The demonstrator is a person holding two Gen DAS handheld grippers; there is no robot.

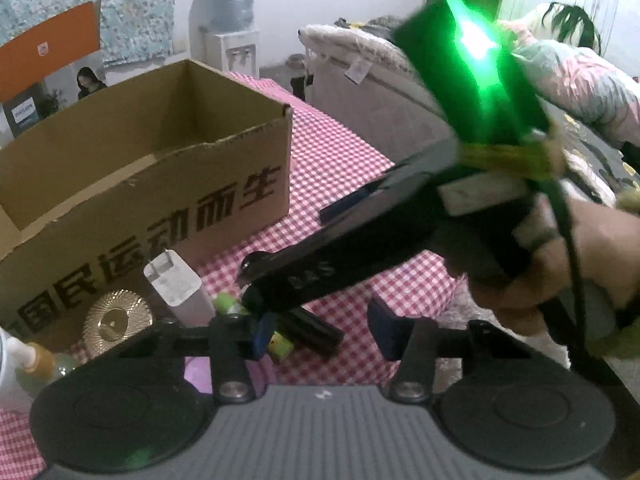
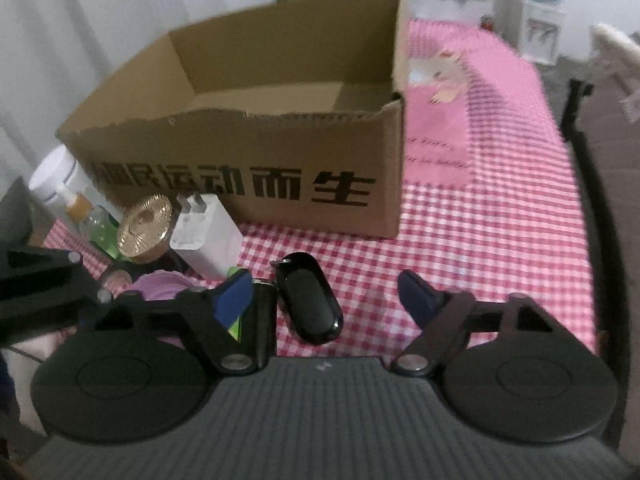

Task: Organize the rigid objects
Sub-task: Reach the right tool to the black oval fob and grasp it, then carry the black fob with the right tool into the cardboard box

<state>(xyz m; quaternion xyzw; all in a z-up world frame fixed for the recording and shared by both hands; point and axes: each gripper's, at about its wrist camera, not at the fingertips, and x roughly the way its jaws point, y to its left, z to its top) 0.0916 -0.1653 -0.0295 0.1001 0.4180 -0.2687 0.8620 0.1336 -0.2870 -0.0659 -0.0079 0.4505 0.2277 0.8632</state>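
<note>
Key fob [image 2: 310, 300], black and shiny, lies on the table [image 2: 480, 248] between the blue fingers of my right hand-held gripper [image 2: 328, 300]. The fingers stand apart and do not touch it. A black stick [image 2: 264, 320] lies just beside my right hand-held gripper's left finger. My left hand-held gripper [image 1: 324, 330] is partly open over a small pile, and nothing is pinched in it. Near its left finger I see a green tube [image 1: 228, 304] and a black bar [image 1: 312, 330]. My other hand [image 1: 560, 264] reaches across in front of it. A bit farther, to the left of both hand-held grippers, stand a white charger [image 2: 208, 232], a gold lid [image 2: 145, 226], a green bottle [image 2: 94, 220] and a white jar [image 2: 56, 176]. Past them sits a big open cardboard box [image 2: 256, 128] with black letters on it.
</note>
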